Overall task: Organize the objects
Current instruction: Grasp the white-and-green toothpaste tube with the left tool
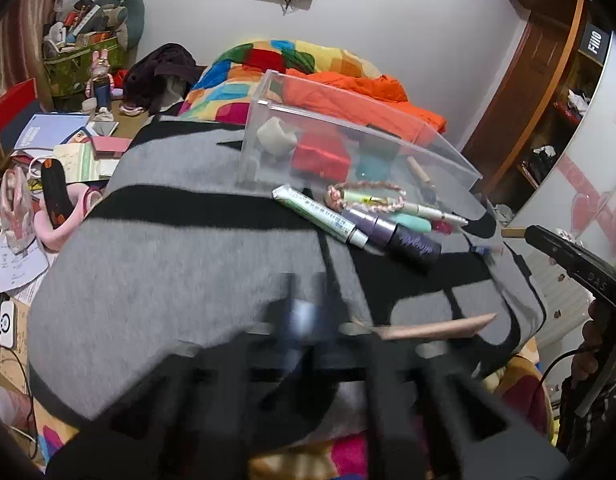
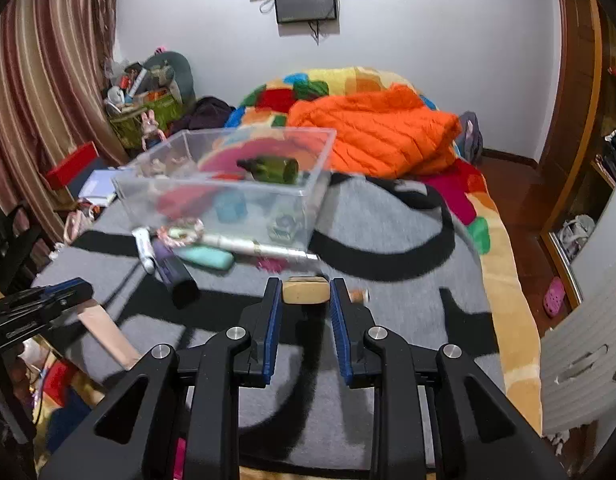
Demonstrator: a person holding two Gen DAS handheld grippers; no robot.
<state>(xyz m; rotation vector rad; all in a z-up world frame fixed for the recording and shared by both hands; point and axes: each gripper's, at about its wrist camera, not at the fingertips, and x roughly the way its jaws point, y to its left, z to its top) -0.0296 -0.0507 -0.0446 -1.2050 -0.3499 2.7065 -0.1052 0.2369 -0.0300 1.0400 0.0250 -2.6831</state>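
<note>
Fingers of the right tool (image 2: 305,292) stand partly closed on a small tan block (image 2: 306,290), which sits pinched between the blue pads at their tips, above the grey and black cloth (image 2: 388,240). The left tool (image 1: 308,320) is badly blurred in its own view; it seems to have a pale pink flat stick (image 1: 440,326) that juts out to its right, but how far its fingers are apart I cannot tell. In the right wrist view the same stick (image 2: 103,332) slants down from that tool at the near left.

A clear plastic box (image 2: 227,184) stands on the cloth toward the far side, with a dark green bottle (image 2: 273,169) lying in it, plus a red box (image 1: 320,154) and a teal item (image 1: 368,170). Just in front of the box lie a white and green tube (image 1: 320,216), a purple bottle with a black cap (image 1: 392,236), a mint green case (image 2: 205,258), a white pen (image 2: 259,249) and a braided pink bracelet (image 1: 366,196), bunched and touching.

Beyond the cloth, a bed carries a patchwork blanket (image 2: 308,84) and an orange padded jacket (image 2: 380,128). Striped curtains (image 2: 39,100) hang at the left, a wooden wardrobe (image 2: 580,120) stands at the right, and a dark screen (image 2: 305,2) is fixed to the far white wall.
</note>
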